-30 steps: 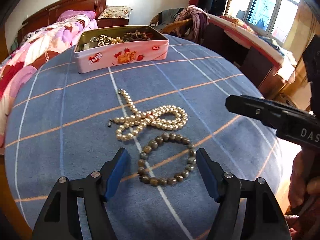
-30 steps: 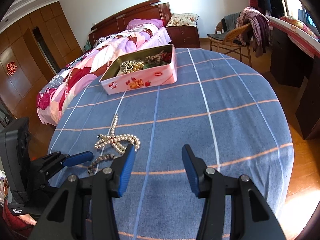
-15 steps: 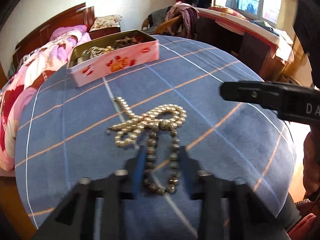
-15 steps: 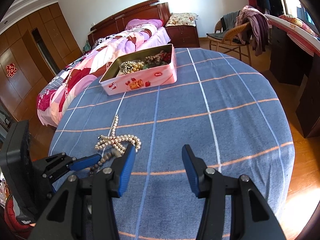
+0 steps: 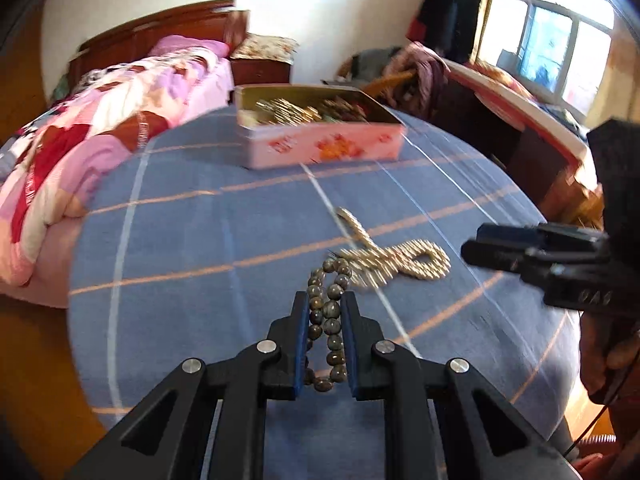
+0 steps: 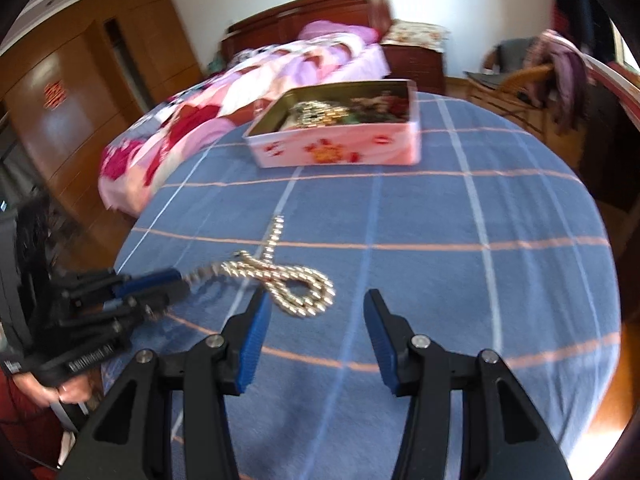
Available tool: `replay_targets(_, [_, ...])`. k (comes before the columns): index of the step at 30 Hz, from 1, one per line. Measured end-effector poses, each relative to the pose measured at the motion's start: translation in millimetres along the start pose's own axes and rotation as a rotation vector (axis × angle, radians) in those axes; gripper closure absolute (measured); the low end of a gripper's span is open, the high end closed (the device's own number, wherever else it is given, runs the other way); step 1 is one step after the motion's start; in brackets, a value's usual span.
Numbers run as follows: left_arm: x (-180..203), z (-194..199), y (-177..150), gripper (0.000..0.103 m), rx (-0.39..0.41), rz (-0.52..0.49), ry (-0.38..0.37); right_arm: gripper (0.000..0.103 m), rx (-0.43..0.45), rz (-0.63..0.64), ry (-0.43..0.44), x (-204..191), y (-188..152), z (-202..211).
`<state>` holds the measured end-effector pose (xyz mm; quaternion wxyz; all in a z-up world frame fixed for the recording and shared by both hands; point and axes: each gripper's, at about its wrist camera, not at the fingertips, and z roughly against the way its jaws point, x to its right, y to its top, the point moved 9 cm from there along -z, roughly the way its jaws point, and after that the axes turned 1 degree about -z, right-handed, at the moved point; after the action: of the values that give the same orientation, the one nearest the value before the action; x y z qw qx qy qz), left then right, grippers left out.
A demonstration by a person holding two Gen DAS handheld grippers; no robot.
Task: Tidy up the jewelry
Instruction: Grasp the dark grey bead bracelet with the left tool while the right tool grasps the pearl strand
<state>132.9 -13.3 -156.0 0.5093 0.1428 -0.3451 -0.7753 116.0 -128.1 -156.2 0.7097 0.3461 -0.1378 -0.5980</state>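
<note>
My left gripper [image 5: 324,344] has just been closing its jaws, and they now stand narrow, pinched on the dark bead bracelet [image 5: 326,312]; the strand is squeezed into a long thin loop between the blue pads, with its far end poking out past the tips. I take the pink tin [image 5: 320,136] as my landmark: it sits at the far side of the counter [image 5: 180,240], open, with jewelry heaped inside. The bracelet is well on my side of the tin, near the counter's near edge. The pearl necklace [image 5: 396,258] lies looped on the blue checked cloth between the tin and the bracelet; the bracelet's far end is just beside it, and with the blur I cannot tell whether they touch.

My right gripper [image 6: 316,320] has its jaws partly apart with nothing between them, only bare cloth. It is also on the near side of the tin, and the necklace [image 6: 292,286] lies just beyond its left finger. From this wrist view the left gripper [image 6: 160,284] comes in from the left, its tips next to the necklace's end, with the person's hand [image 6: 64,390] on its grip. The tin [image 6: 340,148] stands well beyond both, with the bed [image 6: 240,92] behind it.
</note>
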Motion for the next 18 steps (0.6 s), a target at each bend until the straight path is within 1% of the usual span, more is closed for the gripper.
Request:
replay_targets(4, [-16, 9, 9, 0.088, 0.035, 0.044, 0.019, 0.05, -0.049, 0.11, 0.014, -16, 6, -26])
replay_targets(9, [-24, 12, 15, 0.088, 0.048, 0.068, 0.024, 0.05, -0.116, 0.27, -0.003, -32, 1, -54])
replay_targets(12, [-27, 14, 15, 0.088, 0.05, 0.084, 0.021, 0.049, -0.13, 0.345, -0.028, -35, -2, -57])
replay_targets(15, [-26, 12, 17, 0.088, 0.05, 0.086, 0.016, 0.051, -0.146, 0.346, -0.015, -34, -4, -57])
replay_targets(16, [-26, 11, 17, 0.088, 0.05, 0.09, 0.017, 0.055, -0.145, 0.339, -0.021, -33, -4, -57])
replay_targets(17, [-27, 10, 18, 0.088, 0.05, 0.096, 0.018, 0.065, -0.145, 0.328, -0.031, -32, -3, -57])
replay_targets(18, [-28, 9, 18, 0.088, 0.05, 0.101, 0.017, 0.073, -0.147, 0.322, -0.033, -31, -3, -56])
